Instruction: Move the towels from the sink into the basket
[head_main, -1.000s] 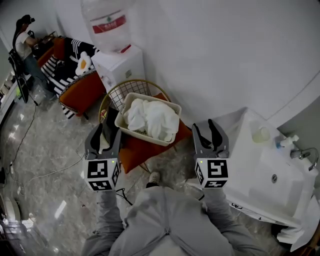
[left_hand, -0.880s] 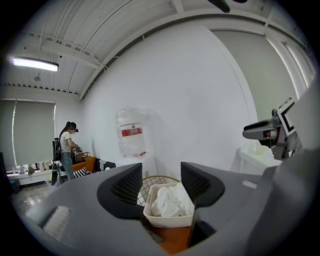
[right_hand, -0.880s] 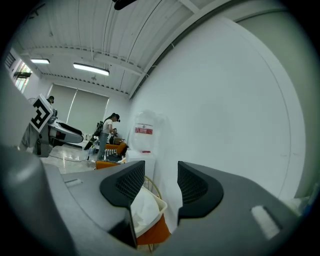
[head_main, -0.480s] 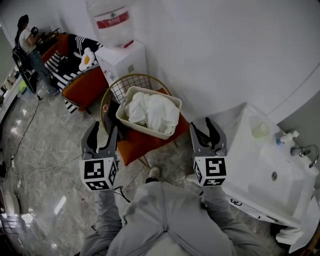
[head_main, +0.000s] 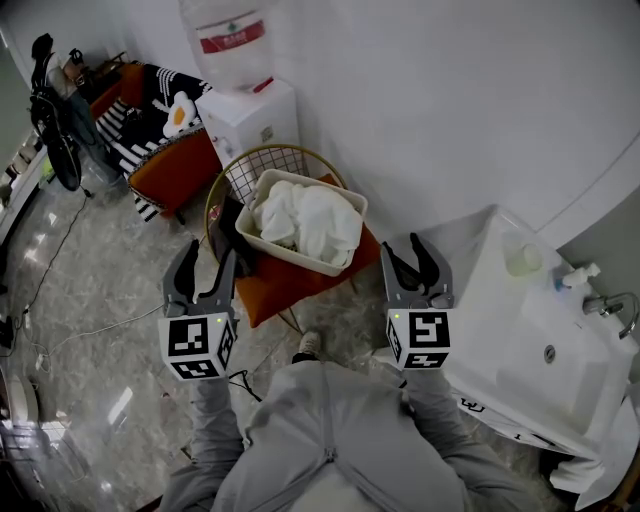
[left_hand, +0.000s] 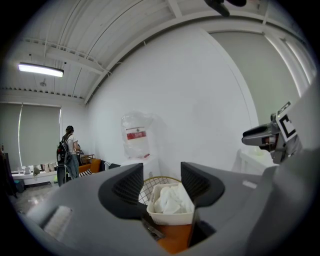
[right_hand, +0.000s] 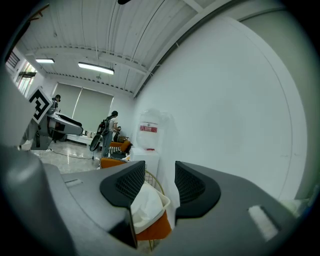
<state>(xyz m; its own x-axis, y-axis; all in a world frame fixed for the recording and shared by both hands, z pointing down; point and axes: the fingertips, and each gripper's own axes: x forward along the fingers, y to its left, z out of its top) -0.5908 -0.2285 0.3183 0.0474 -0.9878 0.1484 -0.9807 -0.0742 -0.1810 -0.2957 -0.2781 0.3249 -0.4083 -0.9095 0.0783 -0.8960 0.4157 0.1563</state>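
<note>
- Two claws, both loose in front of us: the left claw (head_main: 206, 268) and the right claw (head_main: 411, 260) each have their jaws parted, with nothing between them but air and the room beyond.
- The towels (head_main: 308, 218) are a crumpled white heap inside the basket (head_main: 283, 256), filling it to the rim or so. The basket sits on an orange chair (head_main: 270, 295) with a gold wire back. It's near the wall, and it sits between the two claws as we look down.
- The sink (head_main: 500, 315) is off to our right, just beside the right claw. From the head view we see no cloth in the basin, so we reckon the job is done or close to it.
- Handling-wise we'd expect these to be easy. They're soft and floppy, light unless they're wet (can't tell from here), and nothing about them breaks. Cloth like that shouldn't slide out of the pads either.
- Where to grab: we'd pinch a thick bunched fold near the middle of a towel, not a thin edge or corner. A corner grip leaves a long tail dangling that could snag on the sink edge or flop over the basket rim.
- One catch: towels in a heap cling together, so a deep bite could lift two at once.
</note>
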